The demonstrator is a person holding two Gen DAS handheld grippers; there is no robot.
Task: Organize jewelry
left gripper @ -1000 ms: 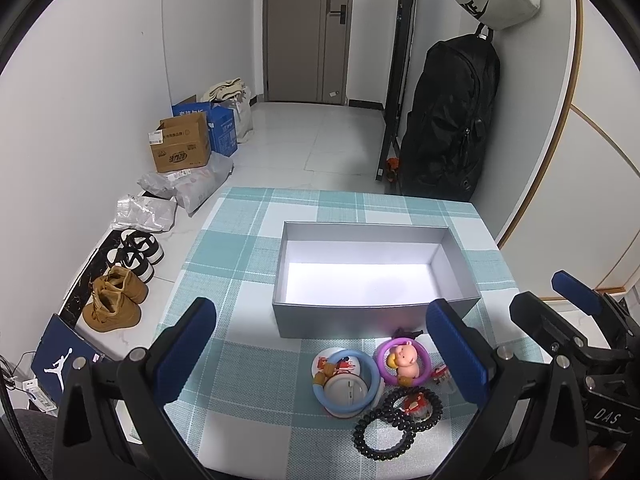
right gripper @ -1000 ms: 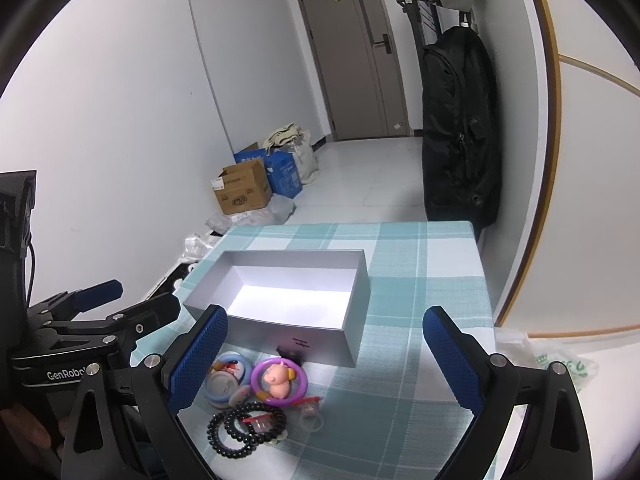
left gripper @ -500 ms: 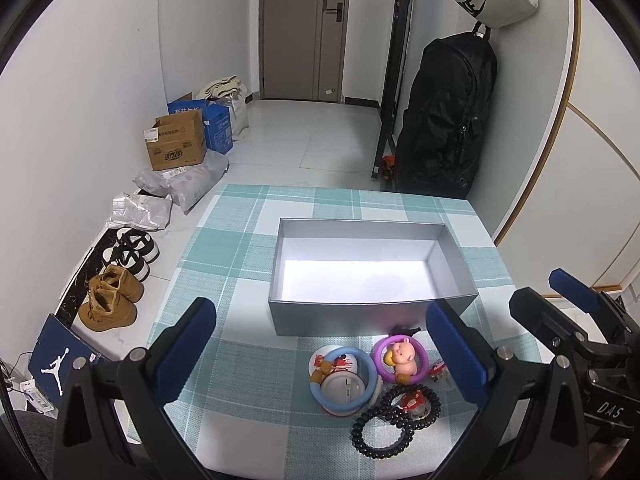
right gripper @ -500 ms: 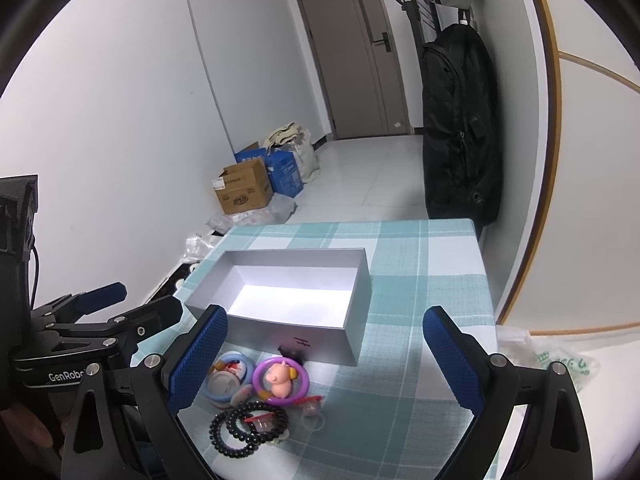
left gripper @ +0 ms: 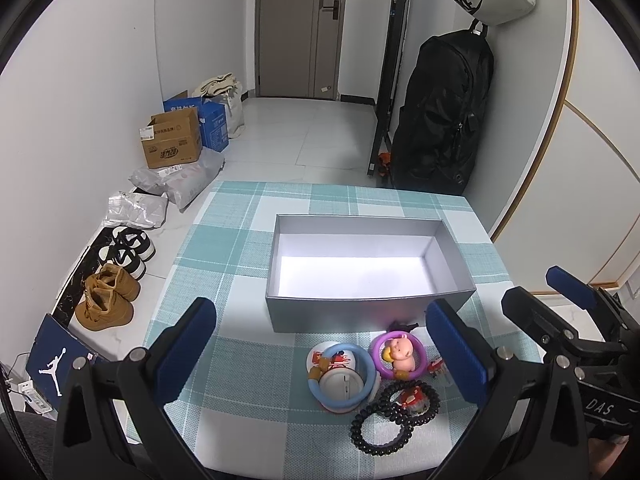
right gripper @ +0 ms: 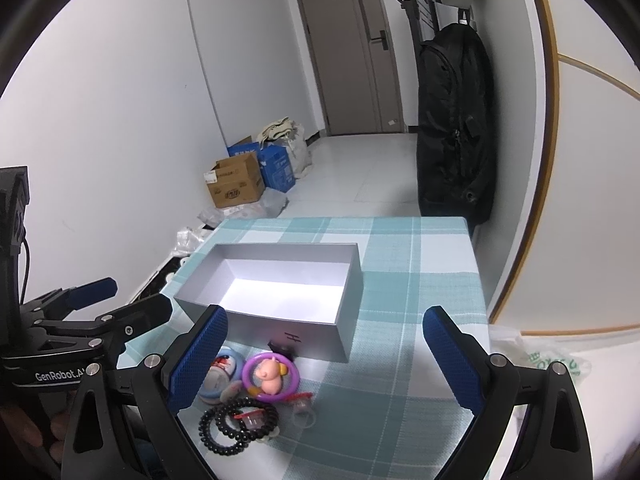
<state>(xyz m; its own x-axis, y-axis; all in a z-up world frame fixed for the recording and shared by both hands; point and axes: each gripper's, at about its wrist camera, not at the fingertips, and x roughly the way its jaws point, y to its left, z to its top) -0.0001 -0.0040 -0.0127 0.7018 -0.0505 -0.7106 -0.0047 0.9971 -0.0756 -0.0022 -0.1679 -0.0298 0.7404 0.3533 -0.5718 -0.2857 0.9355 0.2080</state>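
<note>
An open, empty grey box [left gripper: 368, 272] [right gripper: 276, 288] sits mid-table on the teal checked cloth [left gripper: 224, 248]. In front of it lies a pile of jewelry: a blue ring on a white round case [left gripper: 343, 376] [right gripper: 219, 368], a purple ring with a pink pig charm [left gripper: 397, 354] [right gripper: 271, 375], two black bead bracelets [left gripper: 394, 412] [right gripper: 236, 420] and small red pieces. My left gripper [left gripper: 320, 354] is open and empty above the pile; it also shows in the right wrist view [right gripper: 116, 300]. My right gripper [right gripper: 324, 360] is open and empty; it also shows in the left wrist view [left gripper: 548, 288].
The table's left edge drops to a floor with shoes [left gripper: 112, 276], plastic bags and cardboard boxes [left gripper: 172, 144]. A black backpack [left gripper: 440, 116] hangs by the far right wall. A plastic bag [right gripper: 548, 364] lies right of the table.
Both grippers have drifted slightly, so the box and the pile sit a little lower and closer in view. Both jaws stay open and nothing on the table has moved.
</note>
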